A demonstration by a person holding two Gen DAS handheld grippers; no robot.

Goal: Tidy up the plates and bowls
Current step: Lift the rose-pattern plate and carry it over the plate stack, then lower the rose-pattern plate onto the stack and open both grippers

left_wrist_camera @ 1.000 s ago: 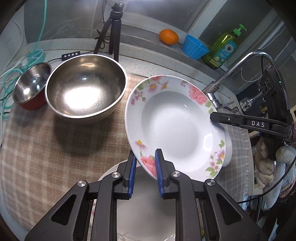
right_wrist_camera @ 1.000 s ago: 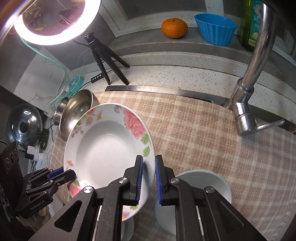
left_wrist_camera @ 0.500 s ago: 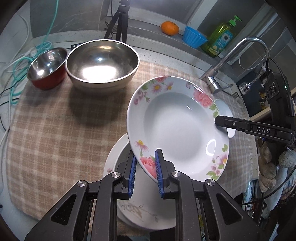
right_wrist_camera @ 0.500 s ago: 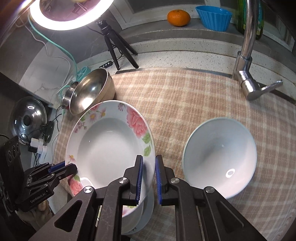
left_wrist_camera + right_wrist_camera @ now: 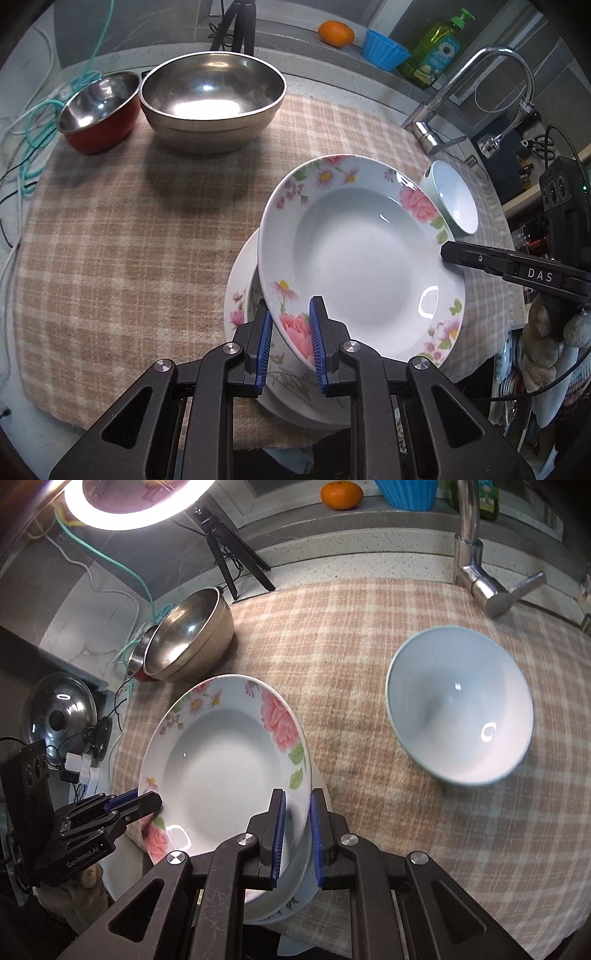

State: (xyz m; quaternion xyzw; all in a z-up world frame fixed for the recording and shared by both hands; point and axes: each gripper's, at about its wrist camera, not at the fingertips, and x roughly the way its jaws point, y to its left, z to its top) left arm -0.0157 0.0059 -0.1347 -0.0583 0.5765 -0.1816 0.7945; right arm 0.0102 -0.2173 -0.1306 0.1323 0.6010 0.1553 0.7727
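A deep white plate with pink flowers is held by both grippers, tilted, just above a stack of white plates at the near edge of the checked cloth. My left gripper is shut on the flowered plate's near rim. My right gripper is shut on its opposite rim and also shows in the left wrist view. A white bowl stands on the cloth to the right.
A large steel bowl and a small steel bowl with a red outside stand at the back left of the cloth. A tap, soap bottle, blue cup and orange are behind. A tripod and cables lie left.
Both grippers have carried the flowered plate back toward the near edge and lowered it over the plate stack. The white bowl has come into full view to the right.
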